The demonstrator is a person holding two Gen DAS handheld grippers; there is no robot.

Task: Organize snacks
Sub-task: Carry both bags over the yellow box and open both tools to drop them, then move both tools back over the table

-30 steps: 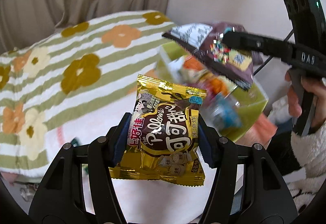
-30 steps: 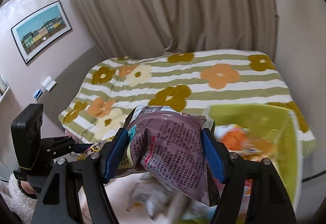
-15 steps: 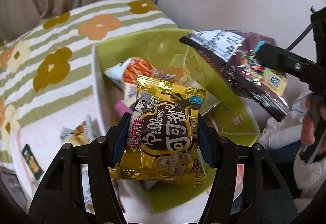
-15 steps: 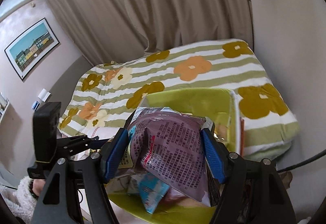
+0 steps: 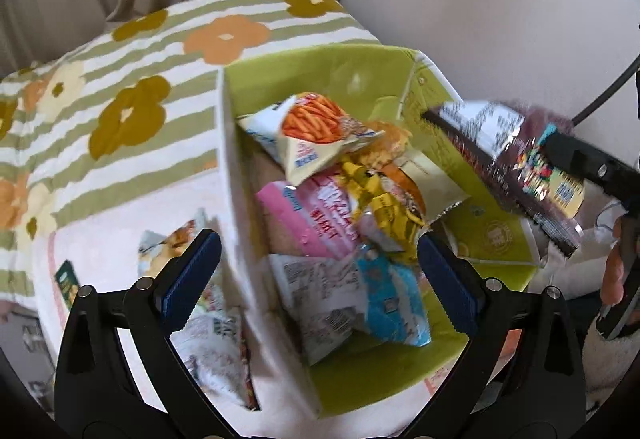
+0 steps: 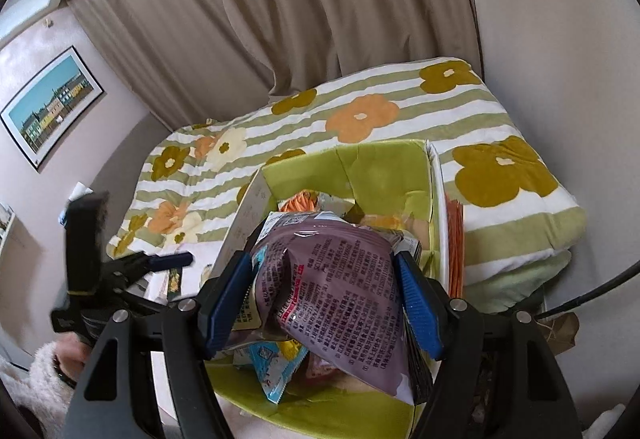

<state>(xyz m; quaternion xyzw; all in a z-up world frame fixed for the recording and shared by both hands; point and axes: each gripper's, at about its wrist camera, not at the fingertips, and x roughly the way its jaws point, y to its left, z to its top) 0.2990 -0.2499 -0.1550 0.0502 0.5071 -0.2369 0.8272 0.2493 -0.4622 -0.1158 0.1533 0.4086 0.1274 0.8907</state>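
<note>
Left gripper (image 5: 318,279) hanging over the green box (image 5: 360,375) at lower centre of the left wrist view, fingers (image 5: 192,275) spreading wide and still opening, nothing pinched between them. Gold snack pack (image 5: 384,207) lying blurred and crumpled on top of the heap inside the box, right of centre, clear of both pads. Around it: an orange-stick chips bag (image 5: 316,135) toward the upper middle, a pink pack (image 5: 316,223) under it, a white-and-blue pack (image 5: 360,299) nearest the camera. Left of the box wall, a few more packets (image 5: 208,335) loose on the bed, on the pale pink cloth (image 5: 120,215) next to the green-striped flower blanket (image 5: 128,87). Over at the right edge of that same view, right gripper (image 5: 576,159) holding the purple snack bag (image 5: 516,159) tilted above the box's far rim. From the right wrist view, right gripper (image 6: 324,299) closed on that purple snack bag (image 6: 336,295), blue pads pressing both sides, bag puffed and dangling over the box (image 6: 384,175) at centre frame, with a light-blue pack (image 6: 276,367) peeking out under it. Left gripper (image 6: 164,261) poking in from the left edge there, a fuzzy white sleeve (image 6: 28,379) at lower left. Beige curtain (image 6: 280,19) across the top, framed picture (image 6: 48,103) on the wall at upper left.
</note>
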